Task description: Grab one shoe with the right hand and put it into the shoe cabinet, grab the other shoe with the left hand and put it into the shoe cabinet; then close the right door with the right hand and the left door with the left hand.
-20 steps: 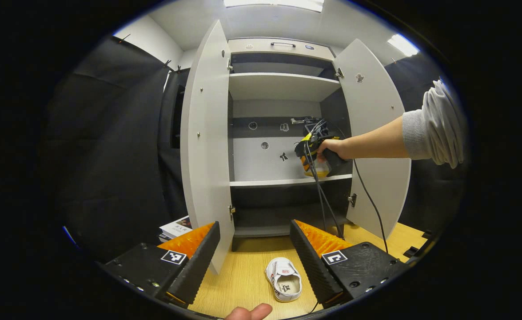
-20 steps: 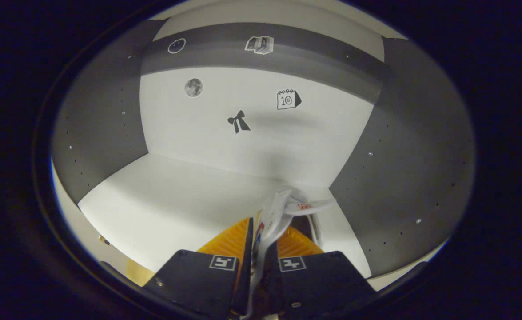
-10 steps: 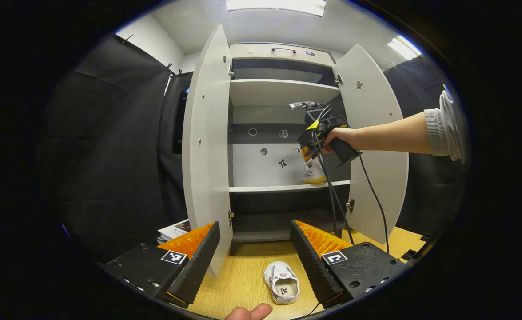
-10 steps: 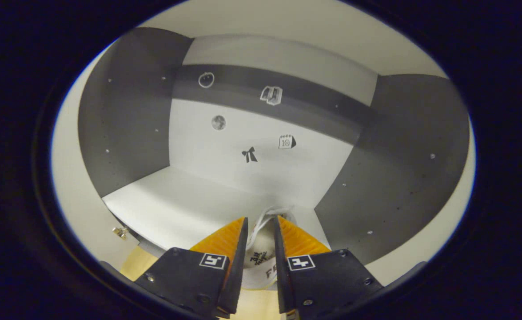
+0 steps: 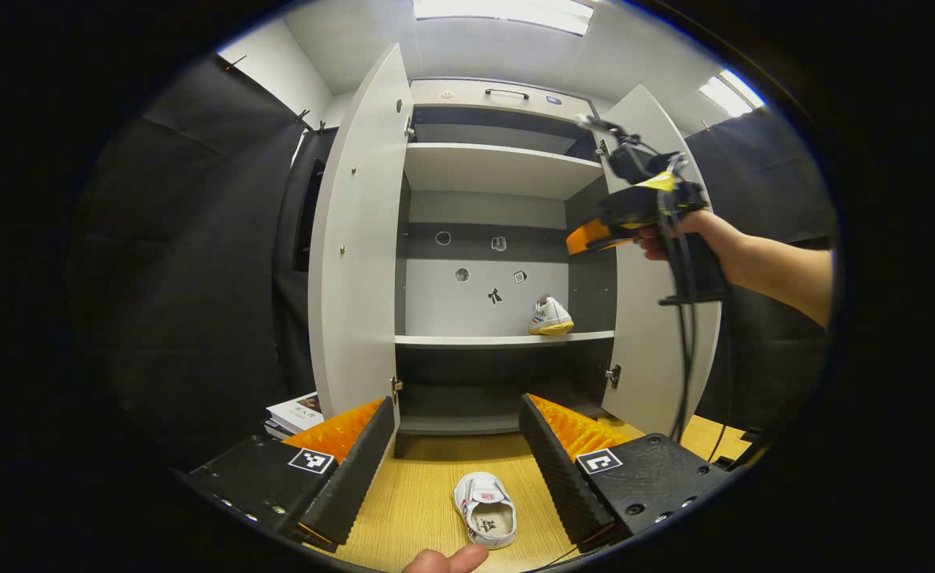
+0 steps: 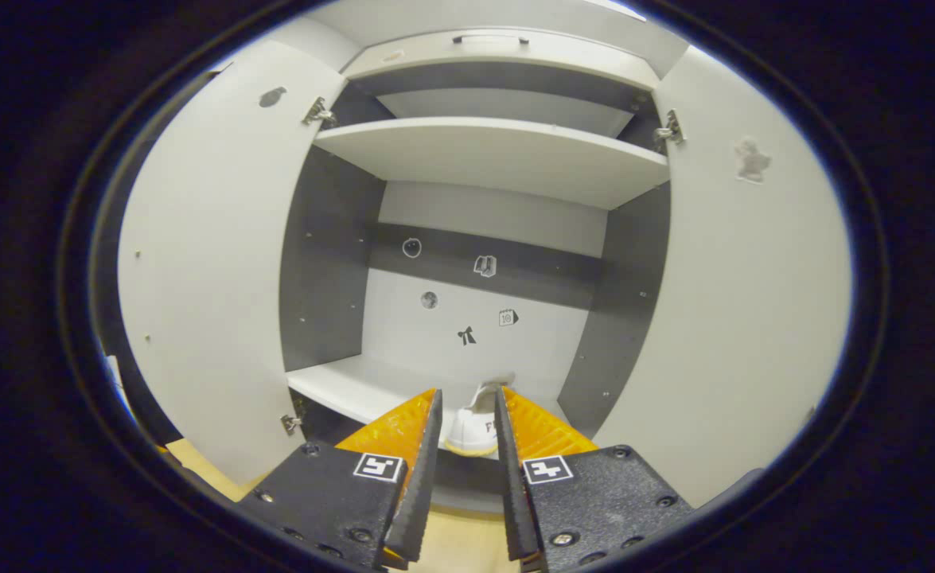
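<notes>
A small white shoe [image 5: 485,519] lies on the wooden surface [image 5: 427,485], low between the fingers of my open left gripper [image 5: 456,402], which hovers above it. The other white shoe [image 5: 551,317] stands on the cabinet's middle shelf [image 5: 475,340] at its right end. My right gripper [image 5: 594,235], held by a hand, is up in front of the open right door [image 5: 650,334], outside the cabinet. In the right gripper view my right gripper [image 6: 467,391] is open by a narrow gap with nothing in it; the shelved shoe [image 6: 469,426] shows beyond it.
Both cabinet doors stand wide open, the left door [image 5: 356,239] close to my left finger. A stack of books [image 5: 296,414] lies left of the cabinet. A cable hangs from the right gripper. The upper shelf [image 6: 499,155] is bare.
The right gripper let go of the shoe on the middle shelf and drew back out of the cabinet, up and to the right. The left gripper hardly moved.
</notes>
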`<move>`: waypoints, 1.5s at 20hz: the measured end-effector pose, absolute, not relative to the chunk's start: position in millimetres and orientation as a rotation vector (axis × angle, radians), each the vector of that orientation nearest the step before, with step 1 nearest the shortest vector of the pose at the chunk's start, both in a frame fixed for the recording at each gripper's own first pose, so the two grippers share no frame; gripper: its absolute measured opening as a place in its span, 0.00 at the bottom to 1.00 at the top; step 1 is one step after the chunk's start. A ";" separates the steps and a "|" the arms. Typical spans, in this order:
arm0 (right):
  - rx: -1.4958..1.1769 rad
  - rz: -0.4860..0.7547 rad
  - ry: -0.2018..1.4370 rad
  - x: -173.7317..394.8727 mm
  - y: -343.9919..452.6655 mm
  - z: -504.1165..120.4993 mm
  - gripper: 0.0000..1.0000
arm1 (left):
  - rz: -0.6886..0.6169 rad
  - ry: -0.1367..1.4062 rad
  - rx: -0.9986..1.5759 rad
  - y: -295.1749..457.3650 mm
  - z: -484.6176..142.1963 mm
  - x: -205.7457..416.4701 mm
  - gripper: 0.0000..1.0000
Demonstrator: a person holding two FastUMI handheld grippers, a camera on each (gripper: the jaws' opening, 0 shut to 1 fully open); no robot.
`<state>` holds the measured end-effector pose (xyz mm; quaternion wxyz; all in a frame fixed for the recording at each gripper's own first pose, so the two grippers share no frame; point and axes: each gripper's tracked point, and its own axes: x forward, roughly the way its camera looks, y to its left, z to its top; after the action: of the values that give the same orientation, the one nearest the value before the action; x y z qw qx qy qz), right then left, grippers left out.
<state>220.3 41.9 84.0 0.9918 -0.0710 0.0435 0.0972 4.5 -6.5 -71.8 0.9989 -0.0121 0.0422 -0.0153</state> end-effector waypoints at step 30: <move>0.004 0.040 0.041 -5.9 -38.5 -92.9 0.84 | -0.055 0.697 -0.041 -17.9 -301.7 -7.8 0.95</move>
<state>-5.9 -38.5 -92.9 0.9996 0.0021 0.0206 0.0199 -7.8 -17.9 -301.7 0.9393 -0.0203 0.3415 -0.0269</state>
